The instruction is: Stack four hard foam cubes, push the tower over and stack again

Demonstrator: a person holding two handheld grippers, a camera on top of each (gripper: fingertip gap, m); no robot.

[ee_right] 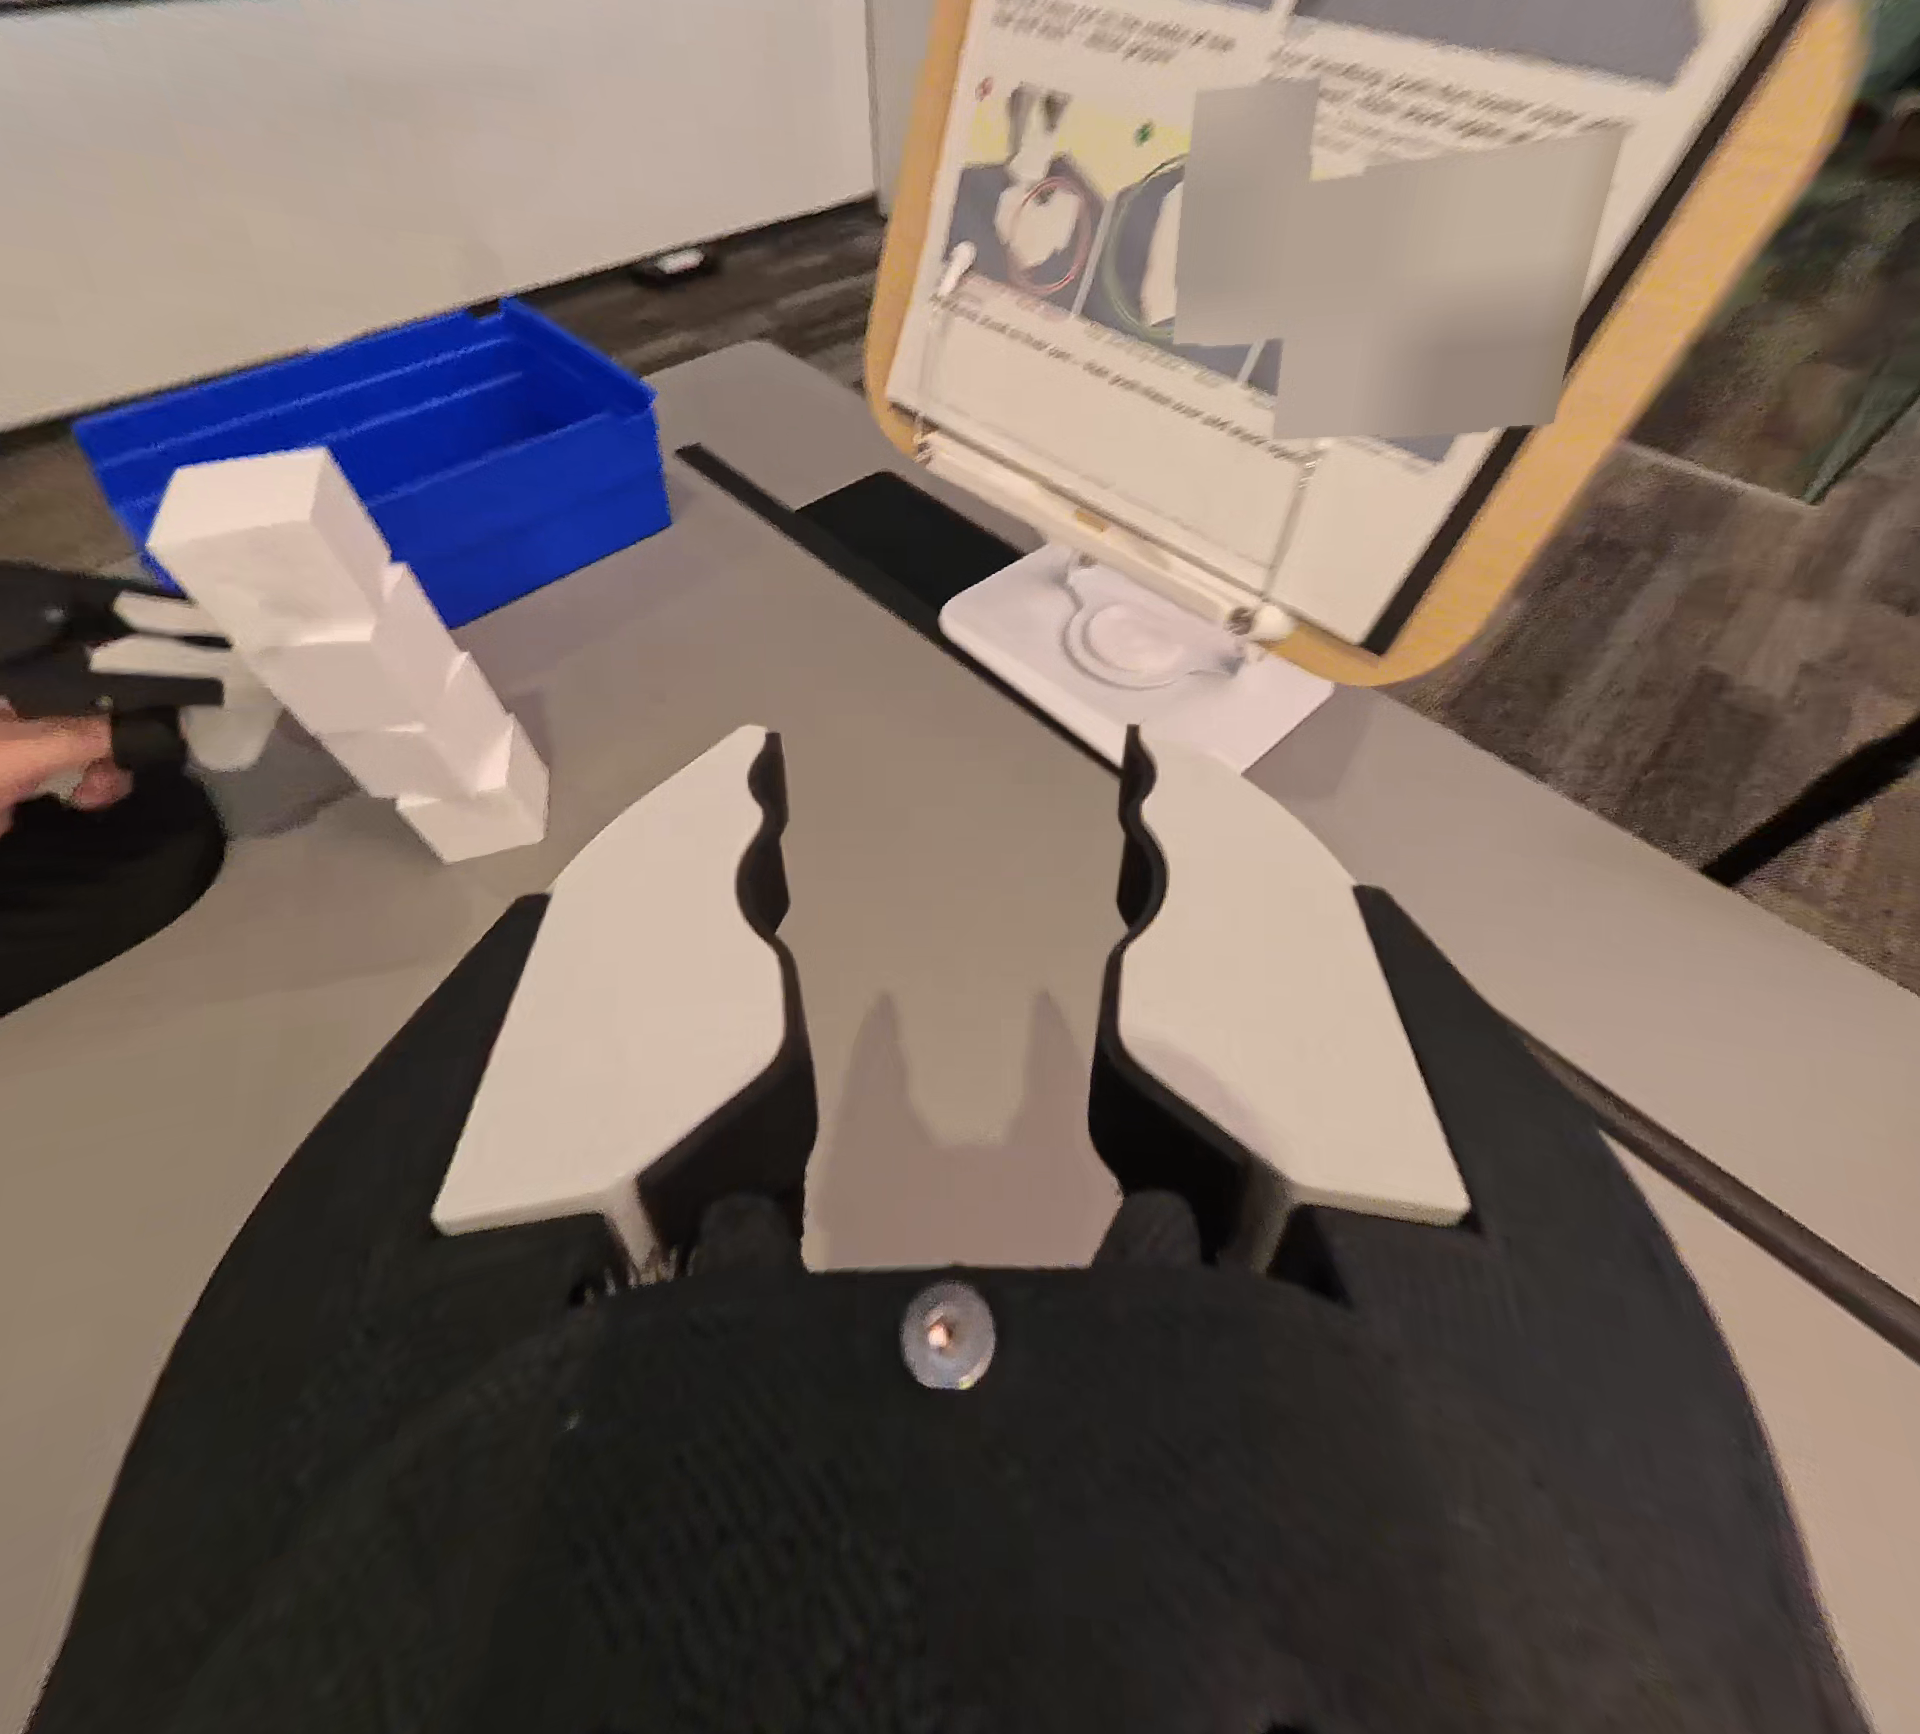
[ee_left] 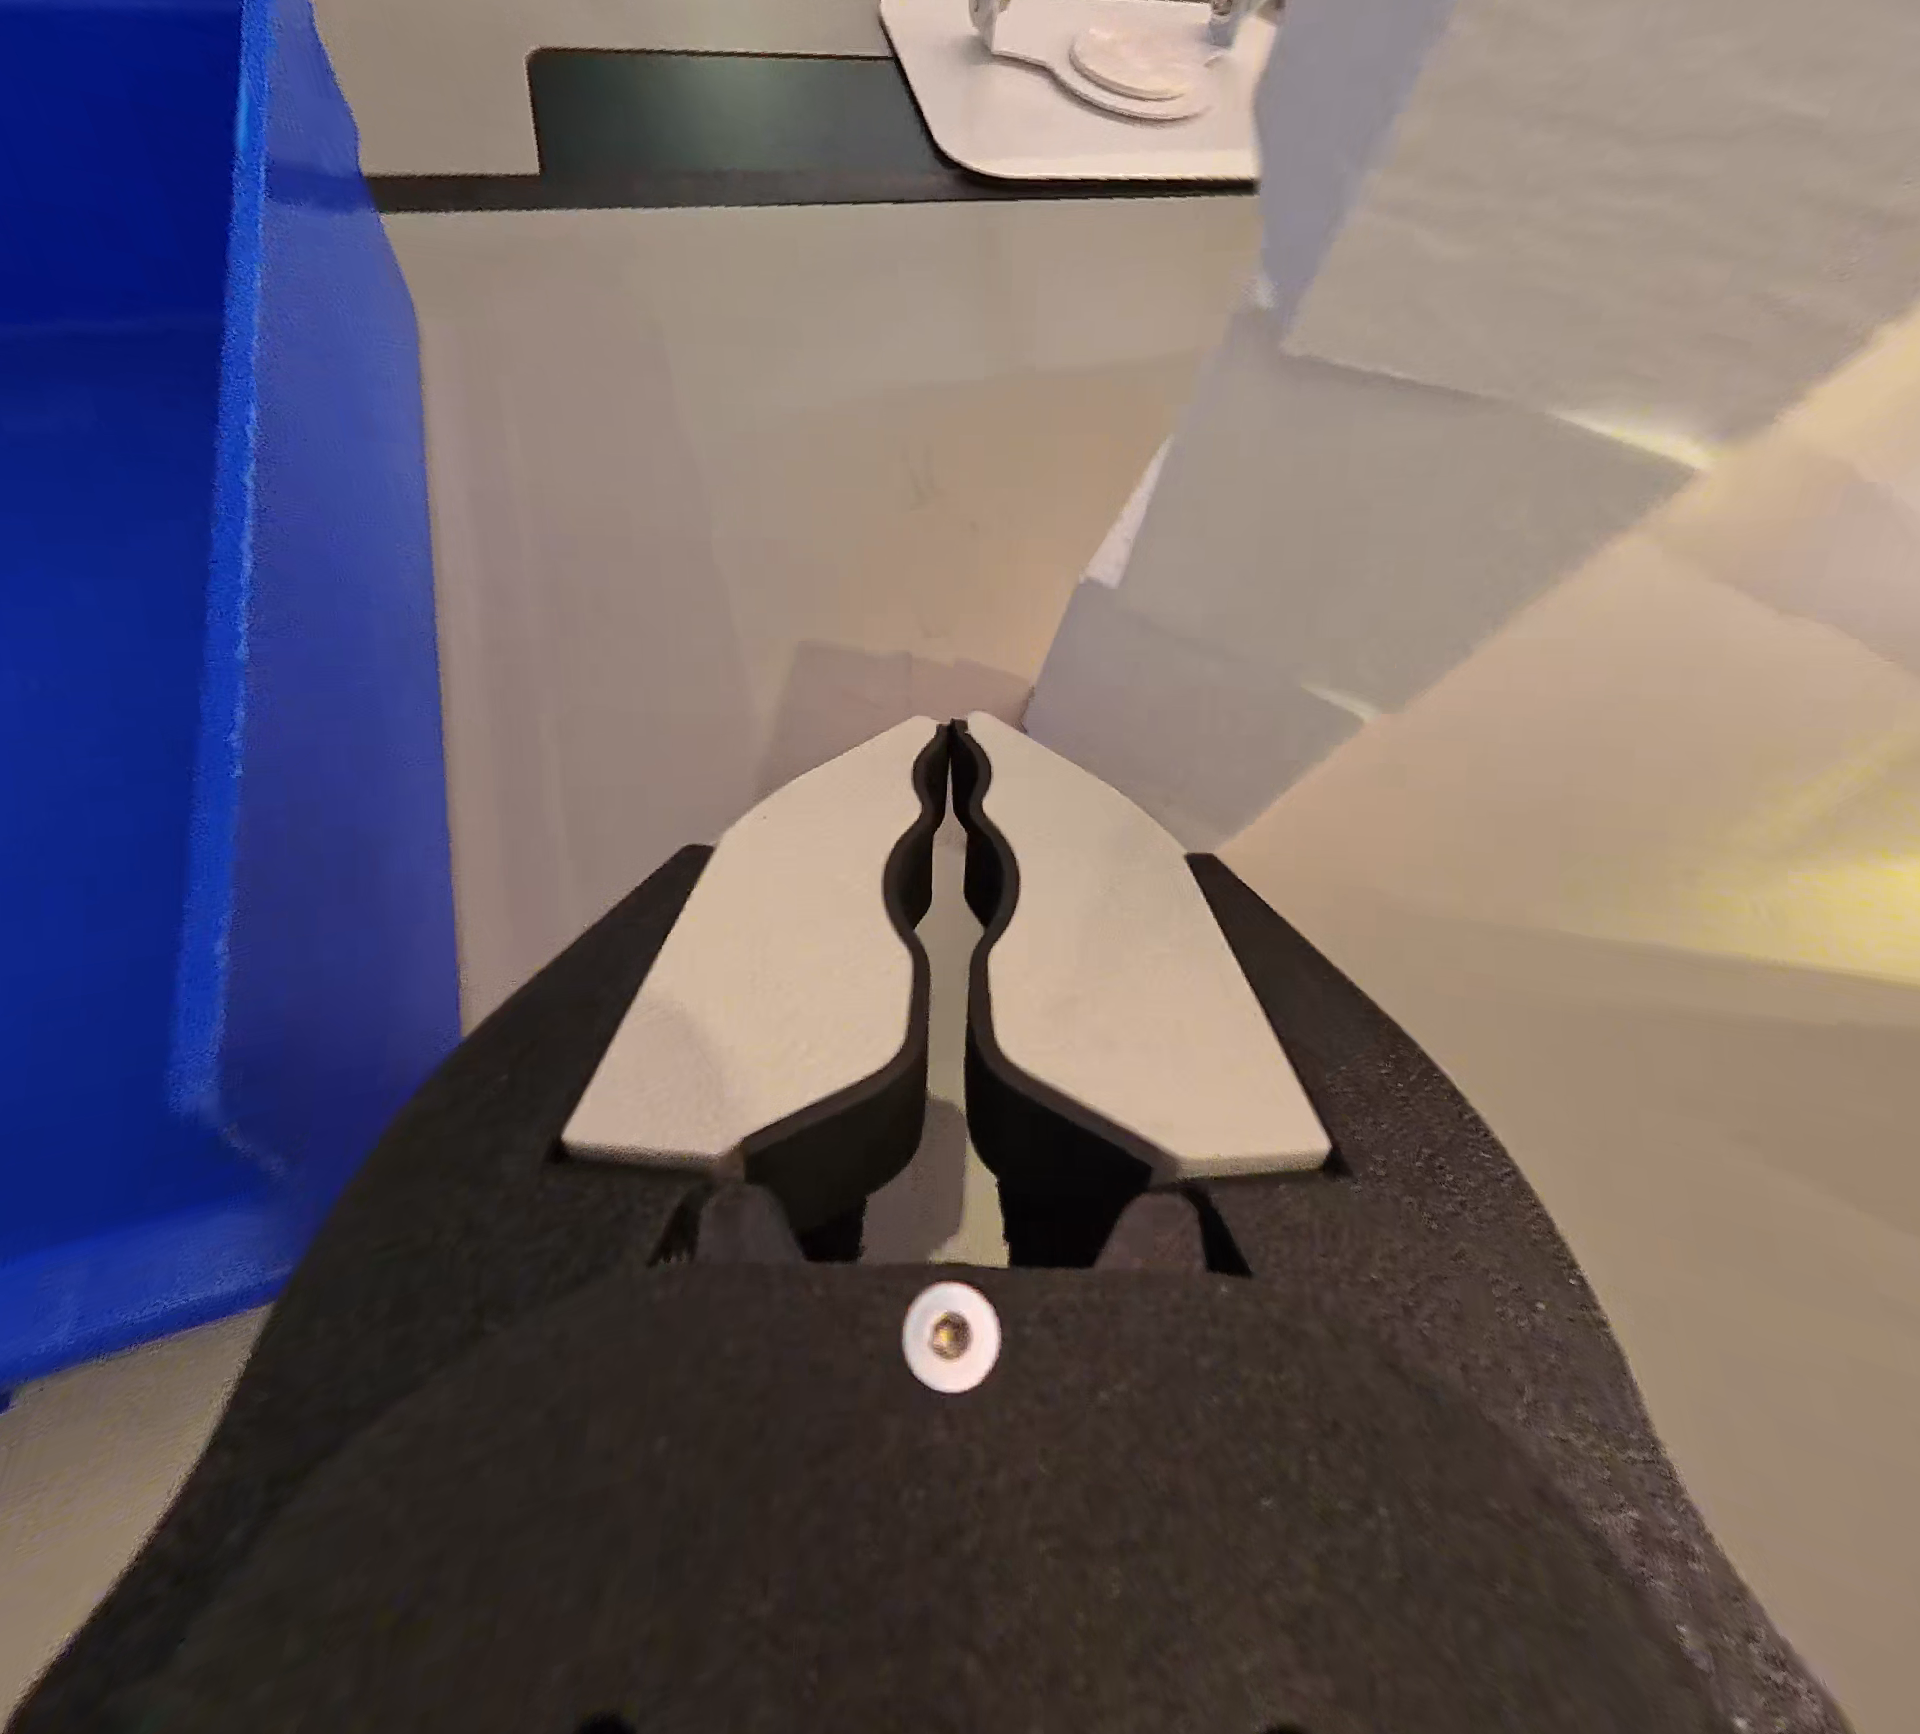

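Jaws first: on our left gripper [ee_left: 953, 726] they are pressed together at the tips with nothing between them, while on our right gripper [ee_right: 951, 734] they stand wide apart and empty above the desk [ee_right: 935, 853]. Going by size, we see the grey desk carrying everything, then the instruction board [ee_right: 1351, 230] on its white stand [ee_right: 1132, 645] at the far edge, tilted in the right wrist view. Next comes the blue bin [ee_right: 436, 448], which sits on the desk just behind the tower and fills the left side of the left wrist view. Our tower of white foam cubes [ee_right: 353, 645] leans hard to the left in the right wrist view, its base on the desk. Our left gripper's tips are right at the tower's upper part; we cannot tell if they touch.
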